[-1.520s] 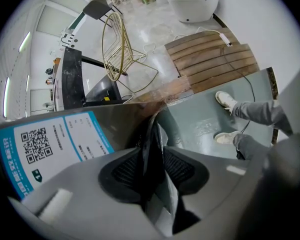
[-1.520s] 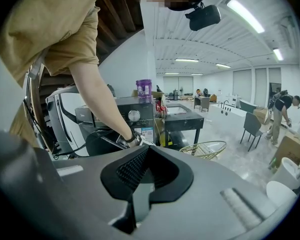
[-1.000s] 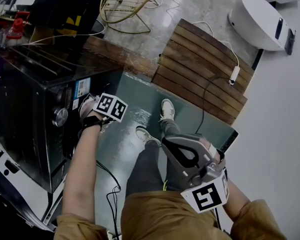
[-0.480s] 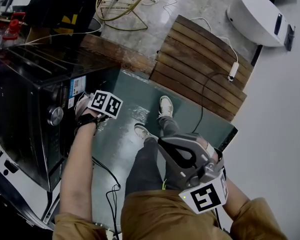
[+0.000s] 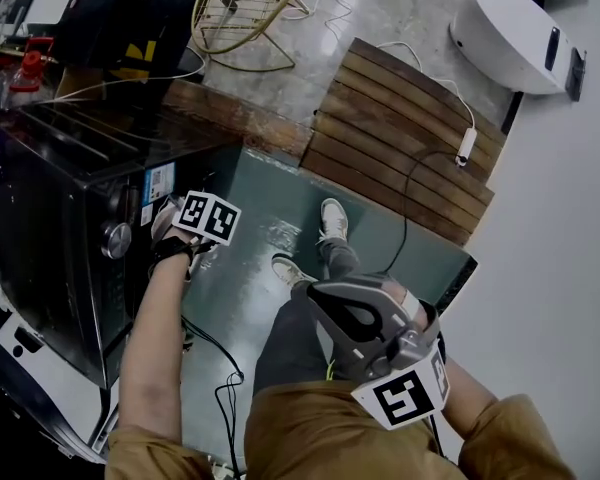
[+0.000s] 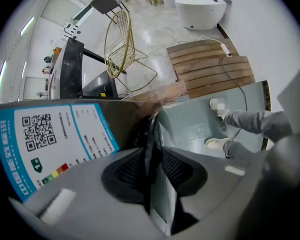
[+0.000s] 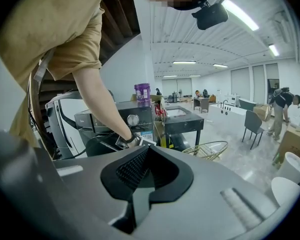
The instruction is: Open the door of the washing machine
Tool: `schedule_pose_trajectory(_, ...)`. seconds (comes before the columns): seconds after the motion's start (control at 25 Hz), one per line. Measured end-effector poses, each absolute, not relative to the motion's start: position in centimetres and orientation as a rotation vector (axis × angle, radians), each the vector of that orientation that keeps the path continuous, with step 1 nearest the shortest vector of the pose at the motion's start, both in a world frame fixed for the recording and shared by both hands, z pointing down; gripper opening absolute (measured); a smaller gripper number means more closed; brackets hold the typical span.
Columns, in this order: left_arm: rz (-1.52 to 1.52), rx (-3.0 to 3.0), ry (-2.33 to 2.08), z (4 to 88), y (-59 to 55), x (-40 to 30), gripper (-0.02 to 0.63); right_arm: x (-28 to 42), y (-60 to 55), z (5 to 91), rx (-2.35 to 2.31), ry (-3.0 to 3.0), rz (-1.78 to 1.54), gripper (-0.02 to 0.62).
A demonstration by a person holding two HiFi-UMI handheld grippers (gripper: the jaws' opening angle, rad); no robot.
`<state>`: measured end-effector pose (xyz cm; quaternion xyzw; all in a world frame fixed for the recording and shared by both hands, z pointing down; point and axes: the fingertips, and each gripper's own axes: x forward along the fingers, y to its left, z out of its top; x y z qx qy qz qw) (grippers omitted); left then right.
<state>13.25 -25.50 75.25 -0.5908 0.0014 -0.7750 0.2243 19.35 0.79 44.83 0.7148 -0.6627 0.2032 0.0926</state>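
Note:
The dark washing machine (image 5: 60,218), with a round knob (image 5: 115,239) and a blue label (image 6: 55,139) on its front, stands at the left of the head view. My left gripper (image 5: 168,233) is down at the machine's front, under its marker cube. In the left gripper view its jaws (image 6: 152,149) are shut on the thin edge of the door (image 6: 151,129), which runs up between the pads. My right gripper (image 5: 320,293) hangs in front of the person's legs, away from the machine. Its jaws (image 7: 147,156) are shut with nothing in them.
The person's shoes (image 5: 332,218) stand on a green floor mat (image 5: 260,218) beside the machine. A wooden slat platform (image 5: 400,138) with a power strip (image 5: 468,148) lies beyond. A gold wire chair (image 5: 245,3) and a white appliance (image 5: 510,38) stand further off. A cable (image 5: 220,388) trails near the feet.

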Motion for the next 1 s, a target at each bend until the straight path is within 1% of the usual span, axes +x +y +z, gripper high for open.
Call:
schedule_pose_trajectory(0.12,-2.226,-1.688,-0.077,75.4,-24.3,13.1,0.153,18.9,0.6,45.1,2.116,-1.971,0.617,0.003)
schedule_pose_trajectory(0.2,-2.280,-1.750,-0.160,76.0,-21.3,12.9,0.147,18.8,0.5,44.9,2.108,-1.976,0.601,0.003)
schedule_pose_trajectory(0.4,-2.208,-1.736,-0.284,78.4,-13.9,12.1,0.147,19.4,1.7,44.0,2.113,-1.957,0.555,0.003)
schedule_pose_trajectory(0.92,-2.060,-1.717,-0.349,76.4,-8.3,10.0,0.146,15.9,4.4,45.1,1.976,-2.005,0.523,0.003)
schedule_pose_trajectory(1.0,-2.042,-1.695,-0.336,75.7,-7.6,9.3,0.155,15.5,4.6,45.2,1.943,-1.982,0.508,0.003)
